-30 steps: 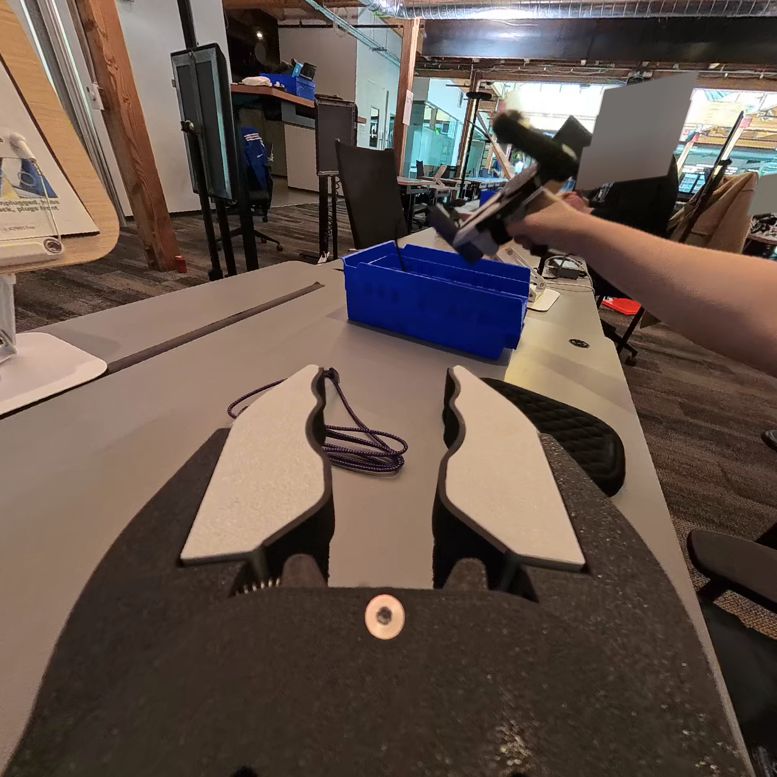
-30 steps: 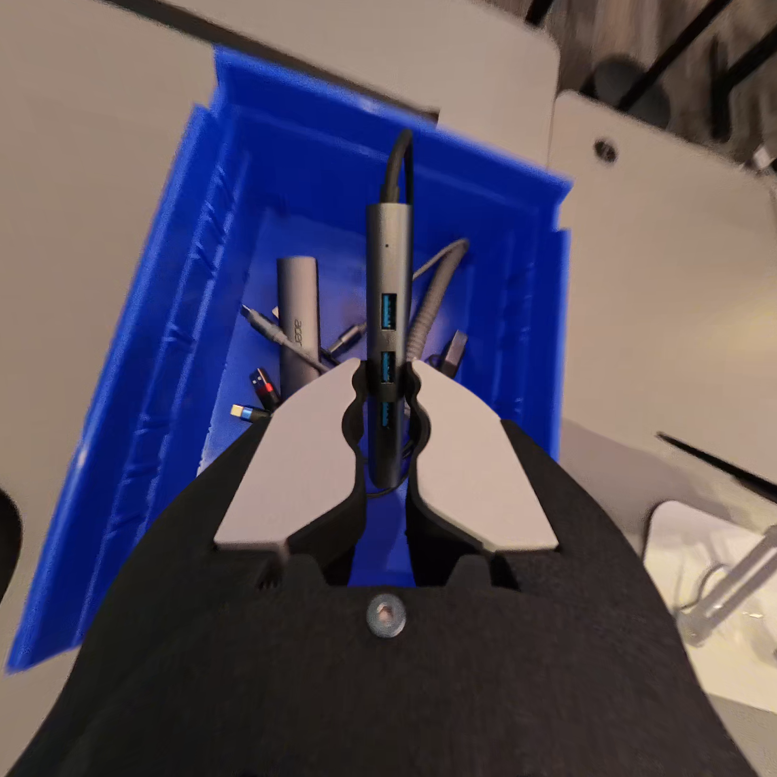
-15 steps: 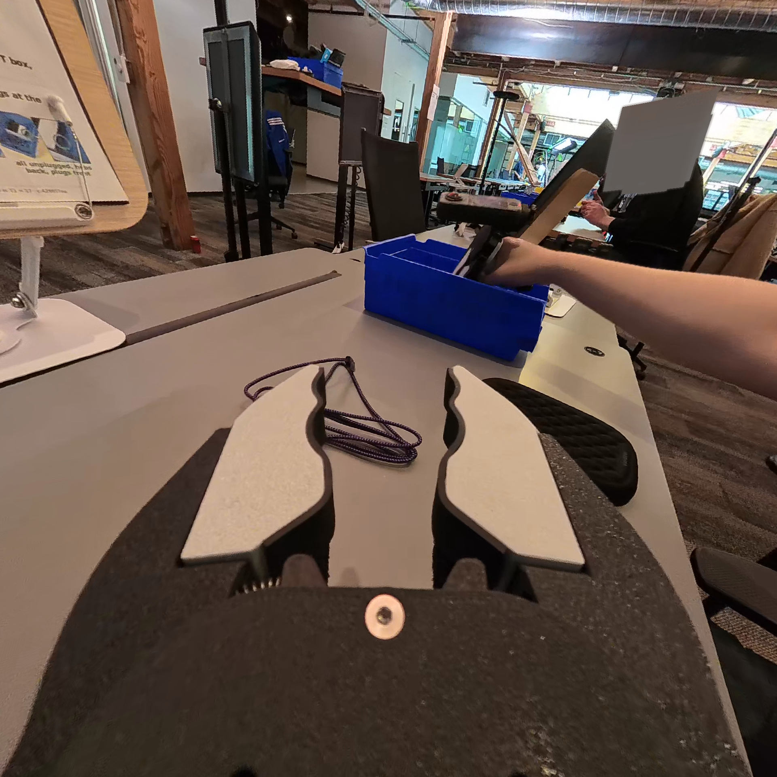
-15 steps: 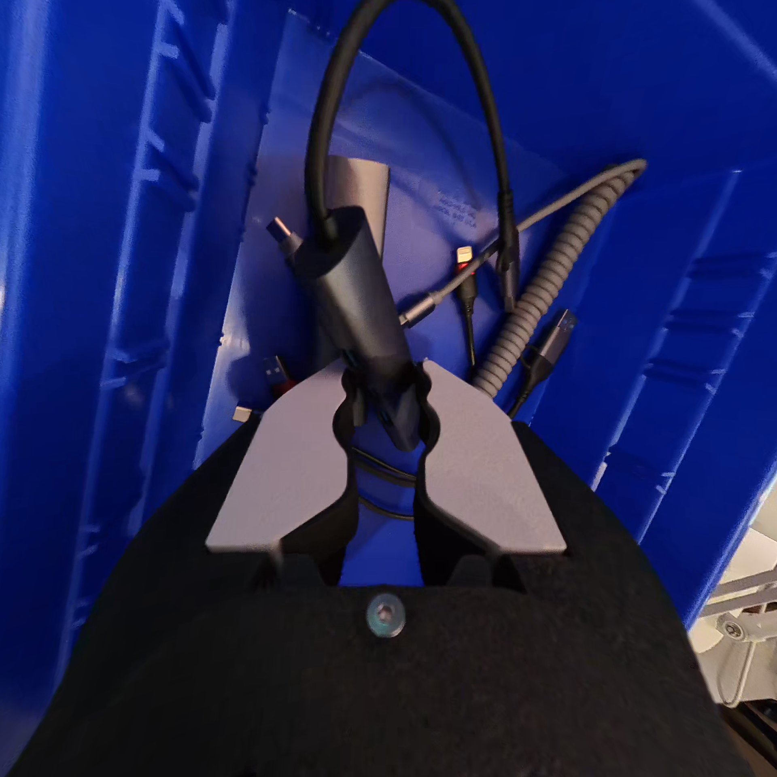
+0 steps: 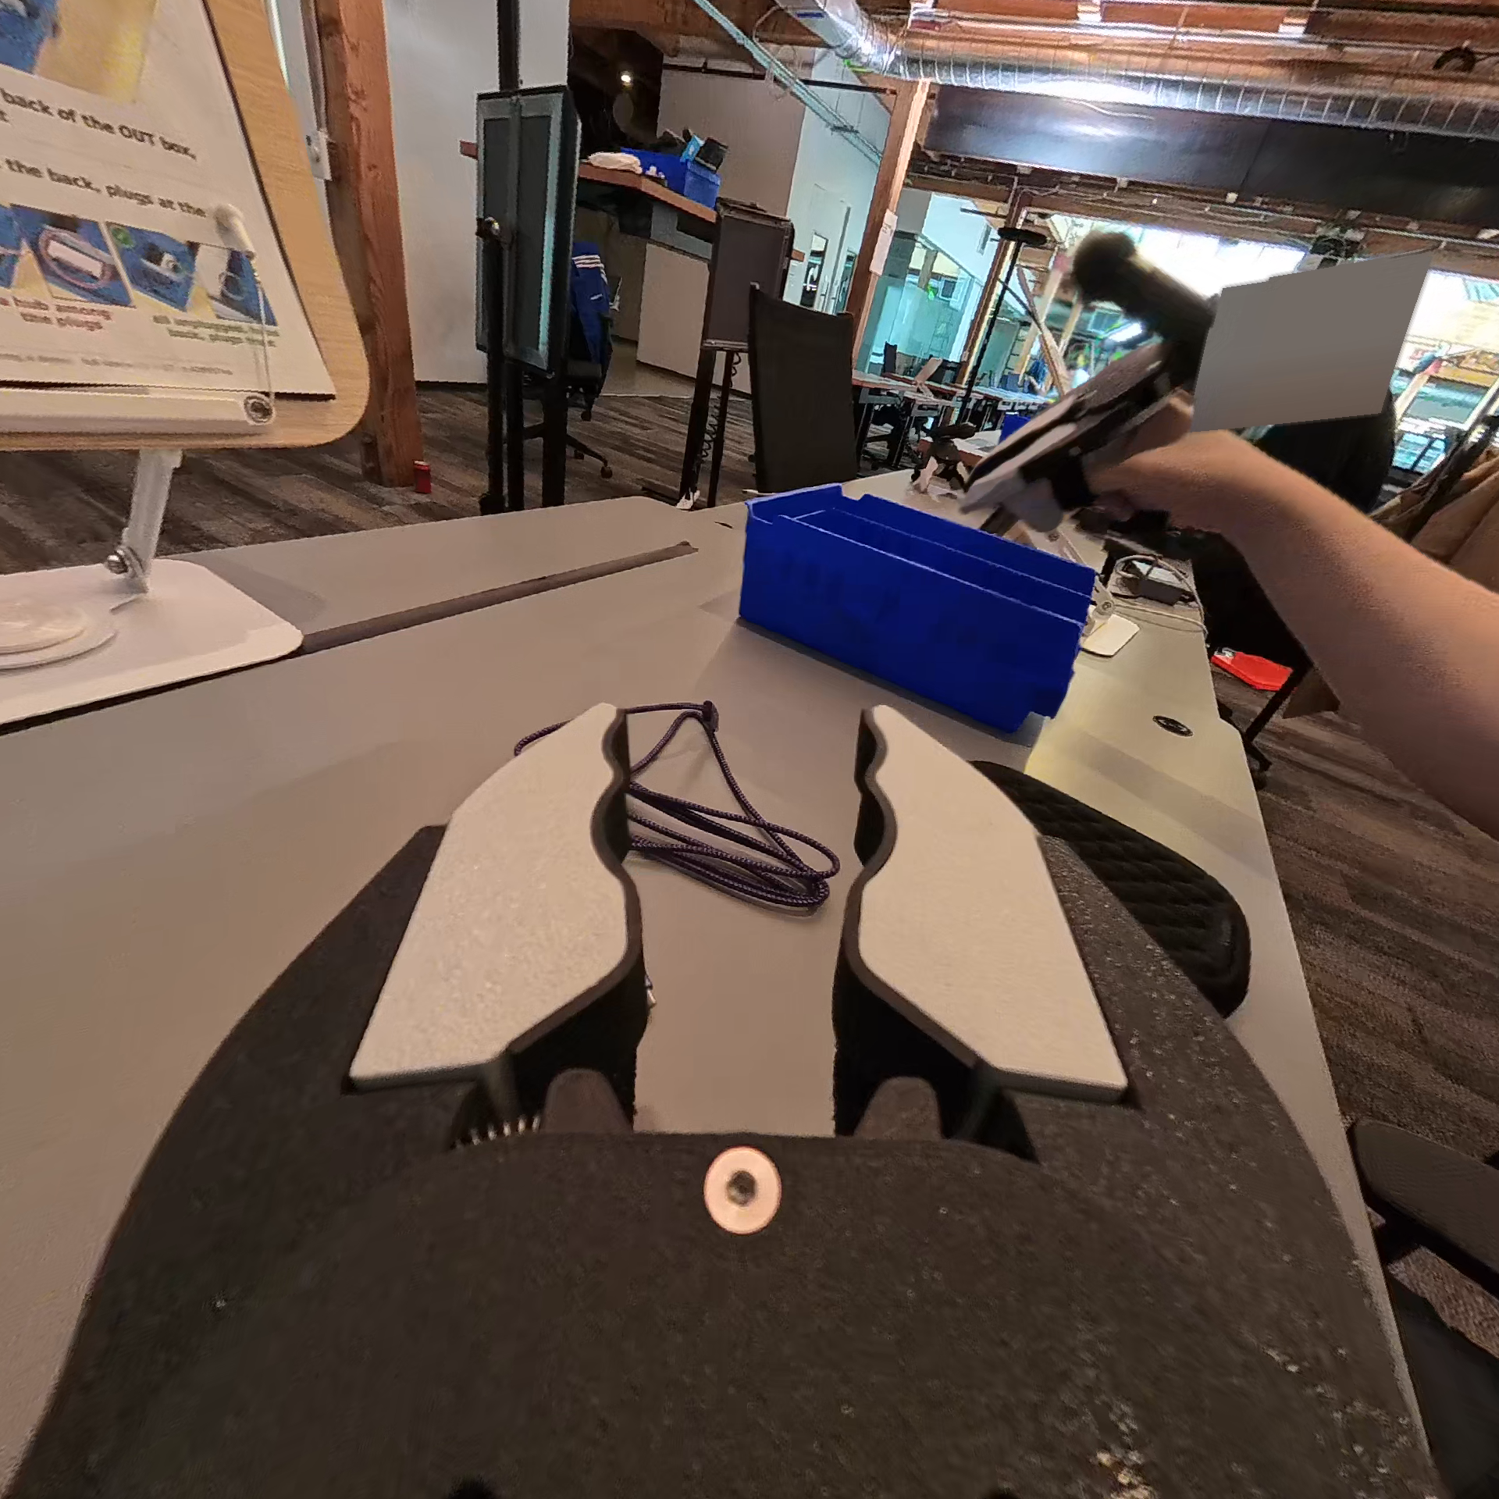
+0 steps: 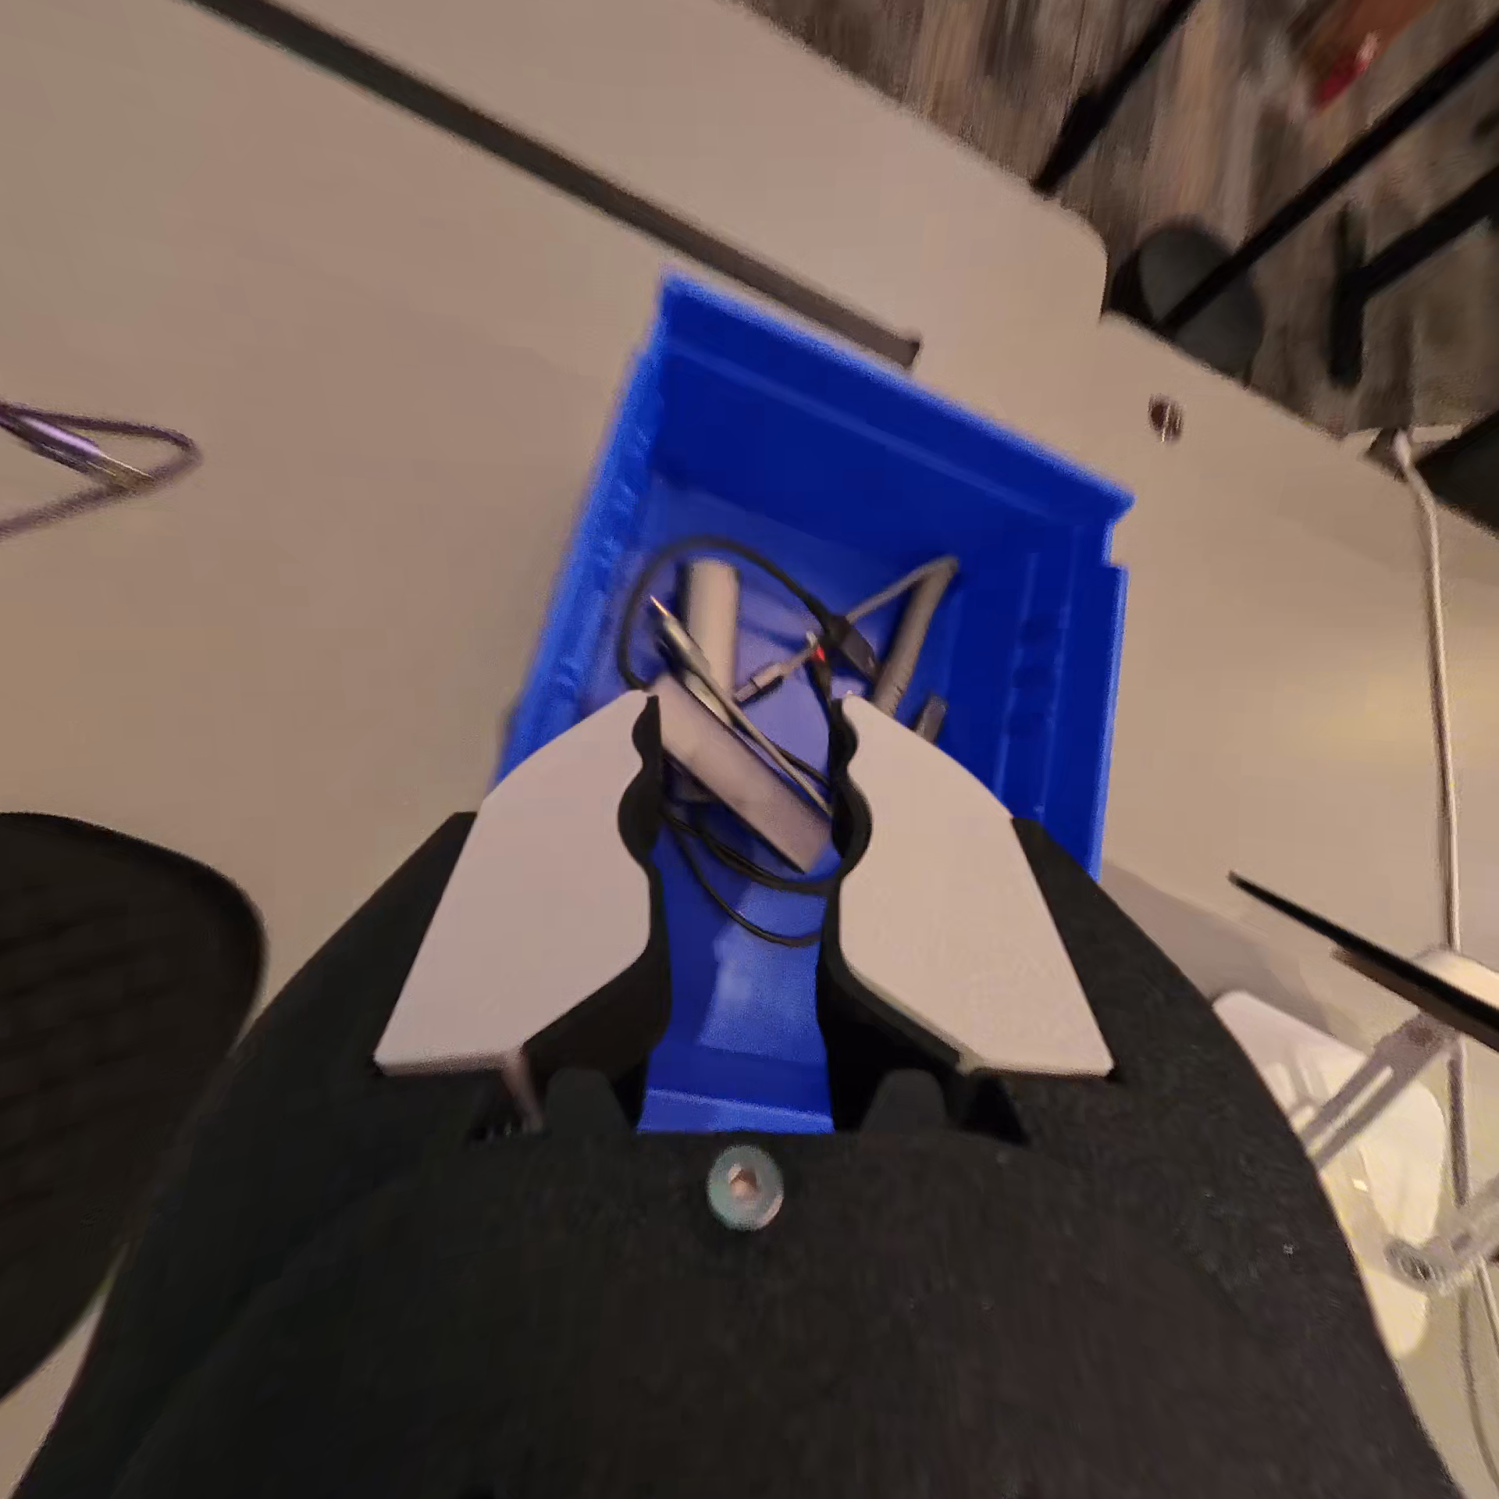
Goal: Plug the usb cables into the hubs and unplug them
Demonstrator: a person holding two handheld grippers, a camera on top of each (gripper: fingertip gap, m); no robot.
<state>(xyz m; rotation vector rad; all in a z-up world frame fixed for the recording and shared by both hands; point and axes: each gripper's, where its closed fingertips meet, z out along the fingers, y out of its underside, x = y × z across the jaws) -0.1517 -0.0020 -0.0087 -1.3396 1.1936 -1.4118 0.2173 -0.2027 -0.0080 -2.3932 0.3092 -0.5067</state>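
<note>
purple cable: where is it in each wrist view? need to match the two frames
Left wrist view: the purple cable lies coiled on the grey table, centre frame, between the open left gripper fingers.
Right wrist view: only a blurred loop of it at the far left edge, on the same table.
Shared landmark: the blue bin; beyond the cable in the left view, right of it in the right view.

so I count one blue bin (image 6: 1046,681), two hubs (image 6: 714,616) inside it, one purple cable (image 5: 730,843) on the bench (image 5: 203,795).
</note>
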